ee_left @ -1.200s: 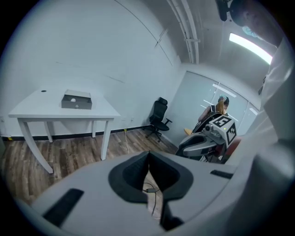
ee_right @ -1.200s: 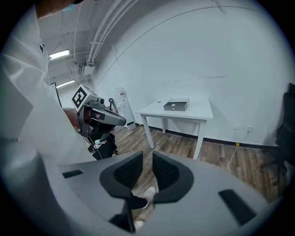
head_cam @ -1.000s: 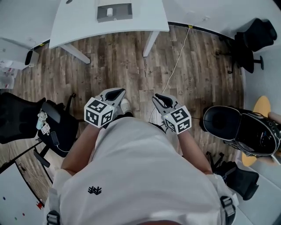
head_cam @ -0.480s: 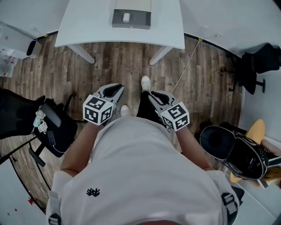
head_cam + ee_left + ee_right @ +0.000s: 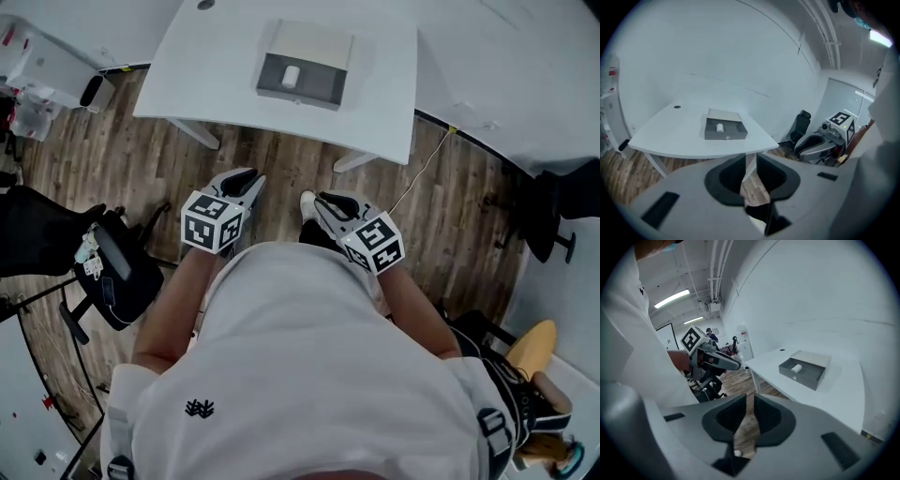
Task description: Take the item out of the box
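Left gripper: jaws opening, gap still narrow, nothing between them. Box sits open on the table, well ahead of both jaw pairs: a bit left of the left jaws' gap, off to the right of the right jaws' gap. Item, small and white, lies inside the box. Right gripper: jaws slightly apart, empty.

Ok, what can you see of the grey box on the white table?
The grey rectangular box sits flat on the white table, roughly mid-table and square to its front edge. Its dark grey tray part is open on top, and a paler flat part lies behind it, perhaps a lid or sleeve. It looks like card or plastic. A small white cylindrical item lies inside. Nothing else touches it.
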A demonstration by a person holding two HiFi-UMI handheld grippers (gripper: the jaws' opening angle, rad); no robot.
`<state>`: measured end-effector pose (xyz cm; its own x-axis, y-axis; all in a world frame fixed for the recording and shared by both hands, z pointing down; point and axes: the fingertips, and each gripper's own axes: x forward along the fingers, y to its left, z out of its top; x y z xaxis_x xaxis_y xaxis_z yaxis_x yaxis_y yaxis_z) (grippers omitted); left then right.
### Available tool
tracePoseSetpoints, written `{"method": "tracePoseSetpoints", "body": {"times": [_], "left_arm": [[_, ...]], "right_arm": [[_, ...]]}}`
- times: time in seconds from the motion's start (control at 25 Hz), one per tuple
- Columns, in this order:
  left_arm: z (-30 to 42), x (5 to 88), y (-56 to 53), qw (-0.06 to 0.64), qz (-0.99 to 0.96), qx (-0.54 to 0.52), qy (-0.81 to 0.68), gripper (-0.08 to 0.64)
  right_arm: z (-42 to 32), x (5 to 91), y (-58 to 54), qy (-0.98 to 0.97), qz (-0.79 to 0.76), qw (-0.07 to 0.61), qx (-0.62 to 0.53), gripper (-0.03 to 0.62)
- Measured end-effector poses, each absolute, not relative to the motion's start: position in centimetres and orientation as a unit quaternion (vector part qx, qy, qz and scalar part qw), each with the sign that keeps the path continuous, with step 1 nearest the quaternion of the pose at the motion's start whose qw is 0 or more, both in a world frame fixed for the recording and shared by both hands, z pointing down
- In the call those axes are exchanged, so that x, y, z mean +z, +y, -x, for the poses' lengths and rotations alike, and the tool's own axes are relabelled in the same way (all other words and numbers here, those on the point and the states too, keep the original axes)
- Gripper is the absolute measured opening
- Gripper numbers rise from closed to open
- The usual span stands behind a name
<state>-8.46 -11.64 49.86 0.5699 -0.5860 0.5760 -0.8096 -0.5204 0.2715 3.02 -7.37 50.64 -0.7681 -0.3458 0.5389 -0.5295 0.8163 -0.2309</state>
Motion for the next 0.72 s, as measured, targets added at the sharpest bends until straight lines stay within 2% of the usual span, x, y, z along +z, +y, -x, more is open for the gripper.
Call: {"method": "tracePoseSetpoints", "body": {"times": [0.28,0.72], "left_arm": [[7.6,50.2,-20.2,0.273,-0.818,0.239,-0.447,0.153],[6.1,53.7,-30.2,0.274,-0.787,0.311,-0.458,0.202]], "right_arm": [[-5.3,51.5,-13.3,-0.928,-0.208,0.237,0.2,0.054],[-8.6,53.8,-18.0,-0.927,-0.202,0.218,0.229,0.054]]}}
